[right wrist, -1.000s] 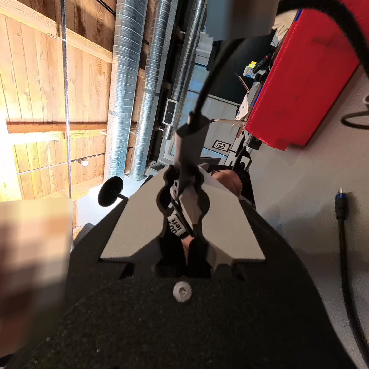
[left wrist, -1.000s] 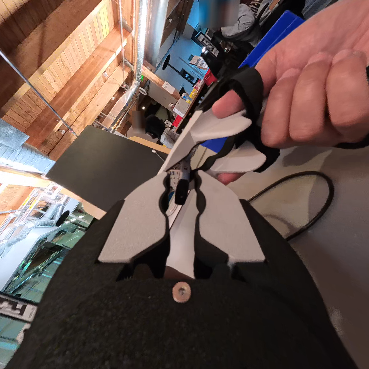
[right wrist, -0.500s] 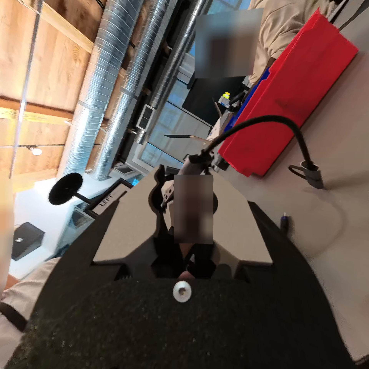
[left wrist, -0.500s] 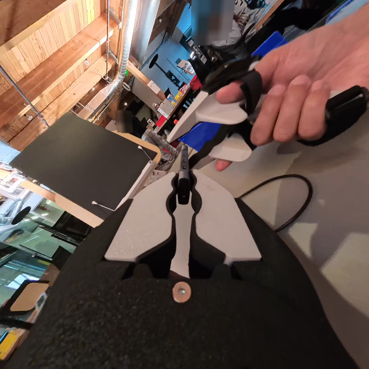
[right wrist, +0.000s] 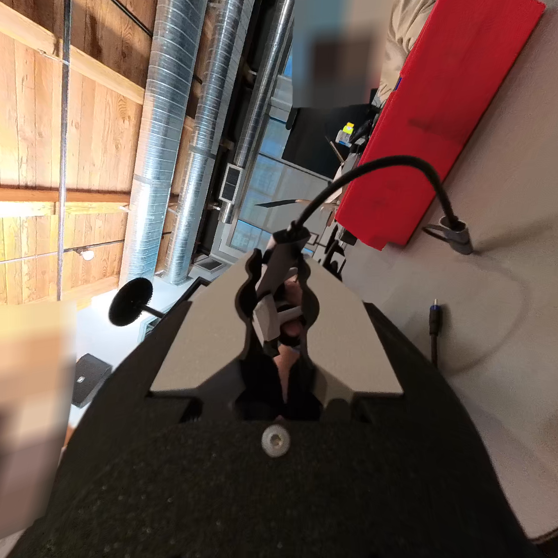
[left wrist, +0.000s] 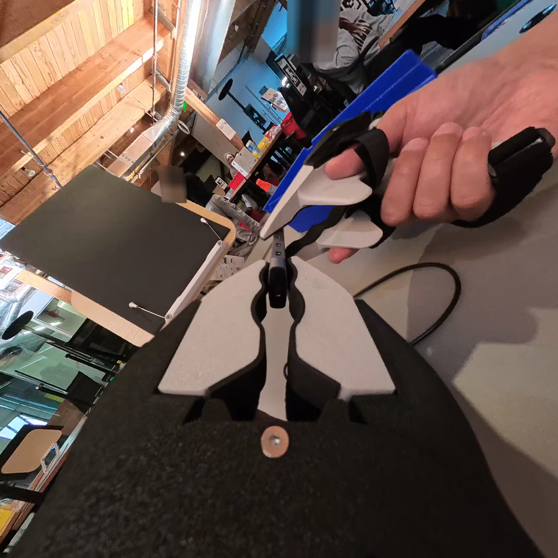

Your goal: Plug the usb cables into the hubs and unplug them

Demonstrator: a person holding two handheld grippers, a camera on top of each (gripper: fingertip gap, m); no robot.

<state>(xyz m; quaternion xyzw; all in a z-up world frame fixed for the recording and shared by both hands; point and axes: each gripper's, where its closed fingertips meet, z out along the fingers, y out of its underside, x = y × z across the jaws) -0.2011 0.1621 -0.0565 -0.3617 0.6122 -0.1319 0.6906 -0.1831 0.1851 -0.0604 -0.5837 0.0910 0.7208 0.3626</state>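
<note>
Your left gripper [left wrist: 277, 267] pinches a slim dark adapter [left wrist: 277, 279] near its fingertips, above the grey table [left wrist: 498, 302]. Your right gripper [right wrist: 279, 259] clamps the adapter's far end beside its black cable [right wrist: 377, 164]. No legible writing on it.

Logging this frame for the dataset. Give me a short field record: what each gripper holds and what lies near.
left gripper: shut on the black end of a slim grey adapter
right gripper: shut on the same adapter's cable end
black cable: arcs to a grey connector on the table
nearby: red bin, blue bin, loose plug
</note>
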